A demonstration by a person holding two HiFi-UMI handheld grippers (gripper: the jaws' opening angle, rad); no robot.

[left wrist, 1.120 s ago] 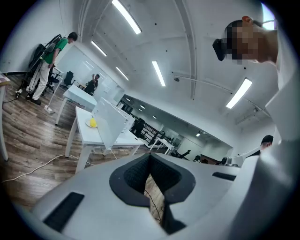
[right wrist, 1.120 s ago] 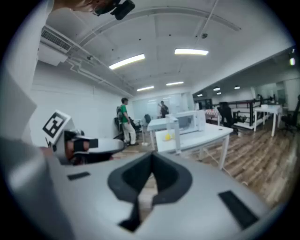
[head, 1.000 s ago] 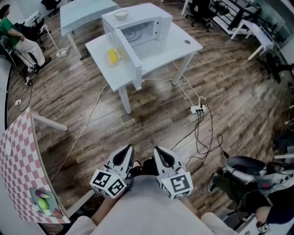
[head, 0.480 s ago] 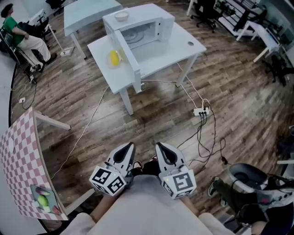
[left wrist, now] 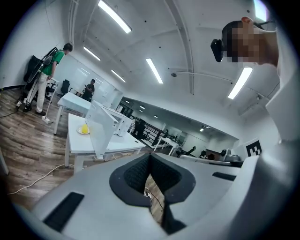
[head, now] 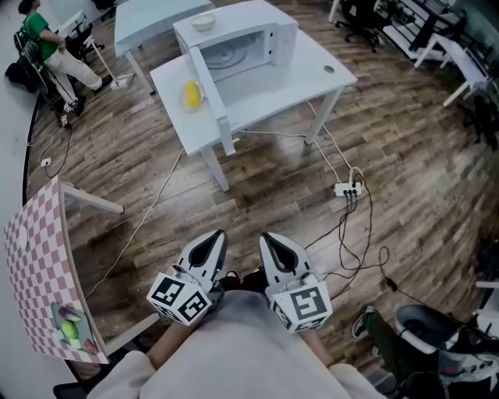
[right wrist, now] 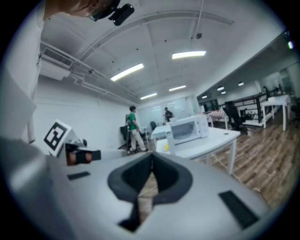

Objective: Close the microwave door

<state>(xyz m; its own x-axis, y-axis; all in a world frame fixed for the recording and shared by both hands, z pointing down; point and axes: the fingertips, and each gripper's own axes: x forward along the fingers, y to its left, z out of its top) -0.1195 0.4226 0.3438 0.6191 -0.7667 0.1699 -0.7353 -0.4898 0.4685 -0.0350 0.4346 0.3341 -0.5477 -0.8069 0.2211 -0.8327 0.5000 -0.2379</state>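
- The left gripper [head: 212, 238] and right gripper [head: 270, 240] are both pinched shut with nothing in them, held close to the person's body and well apart from the microwave [head: 242, 43].
- The microwave stands on a white table [head: 320, 74]. Its door [head: 210, 97] is swung wide open, and the door's free edge juts past the table's front edge.
- A trip looks like the first risk. A cable [head: 144, 222] runs over the floor on the left and a power strip [head: 347, 188] with looped leads lies on the right, both between the person and the table.
- A plate with yellow food [head: 192, 94] sits just beside the door's outer face, which is the side to push from. A gripper coming in low there could knock it.
- A hard shove could jolt the bowl [head: 204, 21] on top of the microwave, or shift the whole box on the table.
- With shut jaws the push would have to be made with the gripper tip or side, and a glancing touch on the smooth panel could slip off.
- The open floor straight ahead, between the cable and the strip, gives the best way in.
- The checkered table [head: 35, 273] hems in the left and a chair [head: 425, 327] the right.
- The door's sweep toward the cavity appears clear.
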